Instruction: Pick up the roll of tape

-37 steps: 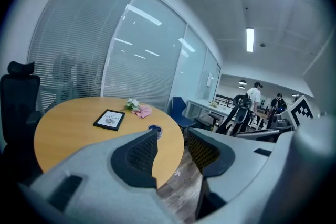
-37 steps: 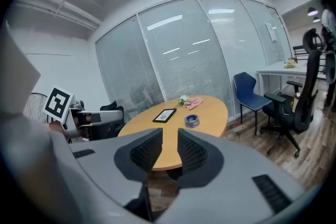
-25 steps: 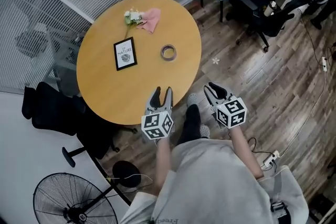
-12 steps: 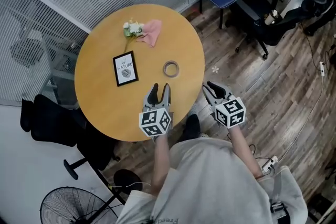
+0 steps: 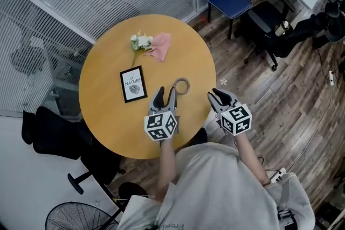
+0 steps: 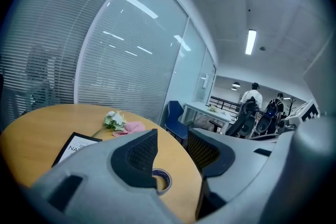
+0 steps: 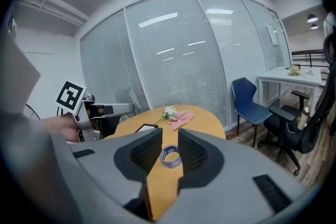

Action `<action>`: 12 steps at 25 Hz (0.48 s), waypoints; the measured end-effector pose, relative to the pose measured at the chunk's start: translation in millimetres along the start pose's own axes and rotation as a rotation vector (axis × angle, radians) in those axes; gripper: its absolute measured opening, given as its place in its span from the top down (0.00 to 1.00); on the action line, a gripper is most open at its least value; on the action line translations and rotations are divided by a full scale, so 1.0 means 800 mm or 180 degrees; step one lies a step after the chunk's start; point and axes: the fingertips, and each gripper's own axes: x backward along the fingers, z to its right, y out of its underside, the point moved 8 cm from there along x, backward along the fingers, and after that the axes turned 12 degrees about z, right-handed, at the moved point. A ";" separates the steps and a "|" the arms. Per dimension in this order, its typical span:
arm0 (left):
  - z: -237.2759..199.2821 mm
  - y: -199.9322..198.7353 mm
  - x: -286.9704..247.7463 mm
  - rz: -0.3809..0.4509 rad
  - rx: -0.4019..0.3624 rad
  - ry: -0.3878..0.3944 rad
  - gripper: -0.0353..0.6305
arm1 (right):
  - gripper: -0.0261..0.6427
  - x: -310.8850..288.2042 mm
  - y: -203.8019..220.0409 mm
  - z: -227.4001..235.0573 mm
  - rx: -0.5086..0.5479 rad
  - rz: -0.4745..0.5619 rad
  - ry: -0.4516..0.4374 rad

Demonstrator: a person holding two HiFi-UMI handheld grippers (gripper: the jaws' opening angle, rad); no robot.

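- Head view first: the tape point(image 5: 182, 85) lies flat on the table point(image 5: 108, 116), untouched. The pick-up has not started.
- Both grippers hover short of it. Judging by that, everything is left to do: close in, straddle the roll, clamp, lift.
- Left gripper point(image 5: 165, 93): its tips sit just short of the tape, which lies ahead of them and a touch to their right. Very near, but apart.
- Left gripper view: jaws stand apart with nothing gripped. The roll shows low in the gap, partly hidden behind the left jaw, on the wood beyond the pads.
- Right gripper point(image 5: 218, 95): it hangs at the table's edge, and the tape is ahead and off to its left, farther away than from the left gripper.
- Right gripper view: jaws moderately open and empty. The tape is framed squarely in the gap, but it sits out on the tabletop past the pads, not between them.
- So the roll lies between the two grippers' lines, forward of both.
- Beyond the tape, well clear of either gripper, sit a frame point(image 5: 132, 83), flowers point(image 5: 139, 41) and a cloth point(image 5: 160, 46).
- My read: either gripper could take it. The left one is nearer, the right one better lined up.
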 end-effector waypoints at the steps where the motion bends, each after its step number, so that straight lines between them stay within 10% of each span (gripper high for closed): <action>1: -0.005 -0.002 -0.007 -0.0014 -0.0010 0.0013 0.68 | 0.83 -0.006 -0.001 0.001 0.0000 -0.0005 0.0004; 12: -0.080 -0.018 -0.109 -0.0244 -0.0251 0.0306 0.68 | 0.83 -0.065 0.000 0.027 -0.0067 -0.0141 0.0258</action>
